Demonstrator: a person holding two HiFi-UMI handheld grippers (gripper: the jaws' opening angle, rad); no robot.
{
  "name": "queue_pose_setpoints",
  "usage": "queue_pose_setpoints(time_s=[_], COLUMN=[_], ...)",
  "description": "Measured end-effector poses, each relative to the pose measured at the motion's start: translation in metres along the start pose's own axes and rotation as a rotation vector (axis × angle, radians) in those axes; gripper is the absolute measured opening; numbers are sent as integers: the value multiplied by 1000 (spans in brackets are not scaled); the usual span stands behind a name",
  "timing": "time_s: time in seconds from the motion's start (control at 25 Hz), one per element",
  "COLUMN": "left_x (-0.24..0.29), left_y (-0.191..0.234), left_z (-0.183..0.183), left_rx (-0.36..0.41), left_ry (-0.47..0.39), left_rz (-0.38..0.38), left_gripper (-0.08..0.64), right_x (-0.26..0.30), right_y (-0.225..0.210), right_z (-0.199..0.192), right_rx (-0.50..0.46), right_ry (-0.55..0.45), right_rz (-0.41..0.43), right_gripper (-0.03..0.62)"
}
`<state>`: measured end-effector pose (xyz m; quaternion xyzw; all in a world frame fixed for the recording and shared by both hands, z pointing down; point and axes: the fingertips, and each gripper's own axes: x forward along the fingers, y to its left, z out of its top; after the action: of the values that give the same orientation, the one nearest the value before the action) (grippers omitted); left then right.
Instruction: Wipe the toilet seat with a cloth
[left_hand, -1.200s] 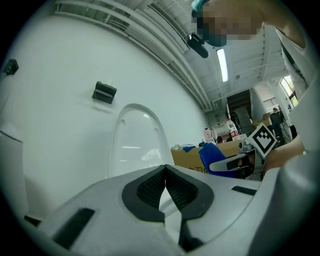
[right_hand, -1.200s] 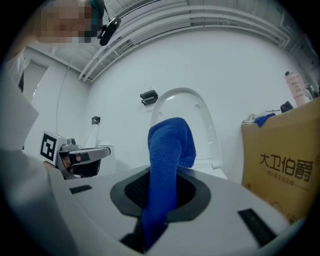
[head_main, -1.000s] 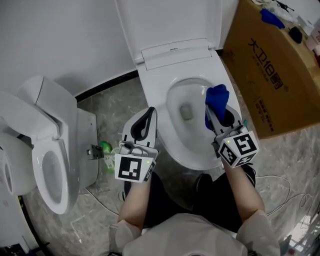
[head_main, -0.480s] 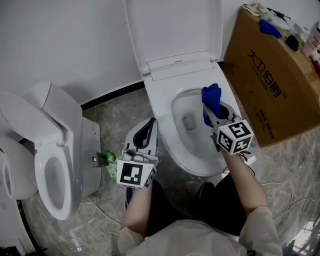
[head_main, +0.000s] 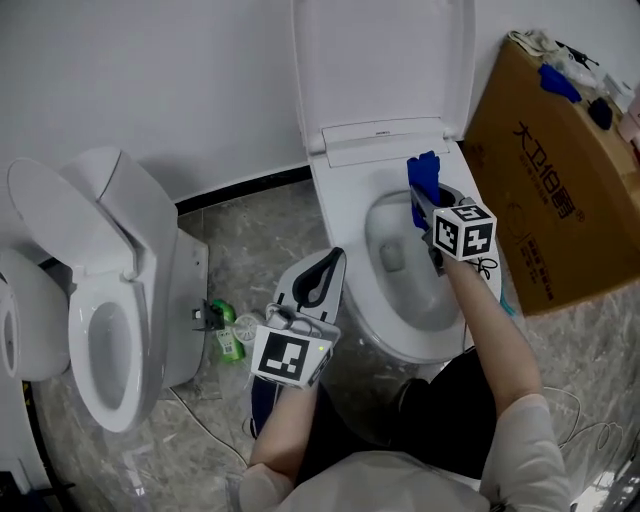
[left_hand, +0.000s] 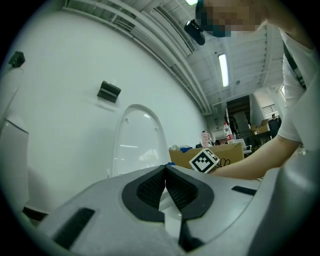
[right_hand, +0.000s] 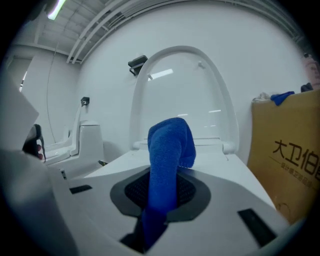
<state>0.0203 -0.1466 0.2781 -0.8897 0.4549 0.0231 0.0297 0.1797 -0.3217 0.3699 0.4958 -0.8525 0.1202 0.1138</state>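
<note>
Looking steeply down on a white toilet seat (head_main: 345, 215) at 1 o'clock, with its lid (head_main: 380, 60) raised against the wall.

Changed since half a second ago:
- Right gripper (head_main: 425, 205) carried farther back along the seat's right side, from about 2 o'clock of the bowl (head_main: 385, 225) to about 1 o'clock, near the hinge.
- Whole scene shifted to the right in the head view.
- Left gripper (head_main: 332, 258) kept low at 7 o'clock of the bowl, just beside the toilet's left flank.

Right gripper clamped on a blue cloth (head_main: 422, 175). Cloth gripped between the dark pads, its free end standing up past the tips and folding over, above the back right of the seat. Cannot tell whether cloth and seat touch.

Left gripper pressed together at the tips, with nothing between the pads. Black-and-white square markers on the cube of each gripper.

Containers:
- Bowl with a dark drain opening at its bottom.
- Brown cardboard box (head_main: 560, 220) at 3 o'clock, just beside the toilet. A blue bundle (head_main: 558, 82) and a smaller dark item on its top.
- Black print on the box side in Chinese characters, starting 大卫伯.
- Small logo on the hinge cover, too small to read.

Second white toilet (head_main: 100, 330) at 9 o'clock, lid also up. Small green bottle (head_main: 228, 338) lying on the grey marbled floor (head_main: 250, 230) between the two toilets.
</note>
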Motion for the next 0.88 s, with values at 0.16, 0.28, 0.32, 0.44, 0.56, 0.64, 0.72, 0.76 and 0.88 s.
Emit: queue_pose_setpoints(time_s=[0.16, 0.28, 0.32, 0.44, 0.56, 0.64, 0.72, 0.76, 0.88], left_x=[2, 5, 6, 7, 4, 2, 2, 1, 2], left_y=[8, 11, 12, 18, 27, 31, 34, 33, 27], left_z=[10, 17, 17, 13, 7, 4, 1, -1, -8], left_rx=[6, 8, 4, 2, 10, 6, 3, -1, 4], left_ry=[-37, -43, -43, -47, -51, -44, -43, -41, -25], left_rz=[-1, 6, 9, 16, 34, 46, 49, 48, 31], left_gripper=[6, 6, 8, 6, 6, 6, 6, 8, 6], right_x=[30, 46, 50, 60, 64, 66, 67, 67, 68], right_y=[-10, -12, -12, -17, -20, -20, -20, -20, -18], right_z=[-5, -7, -8, -12, -16, -14, -13, -13, -14], right_rx=[-18, -48, -56, -54, -63, -67, -60, -60, -84], right_ry=[63, 97, 105, 125, 137, 139, 137, 137, 146], right_rz=[-21, -29, -32, -51, -60, -58, -57, -58, -49], right_gripper=[46, 46, 46, 46, 46, 46, 46, 46, 46])
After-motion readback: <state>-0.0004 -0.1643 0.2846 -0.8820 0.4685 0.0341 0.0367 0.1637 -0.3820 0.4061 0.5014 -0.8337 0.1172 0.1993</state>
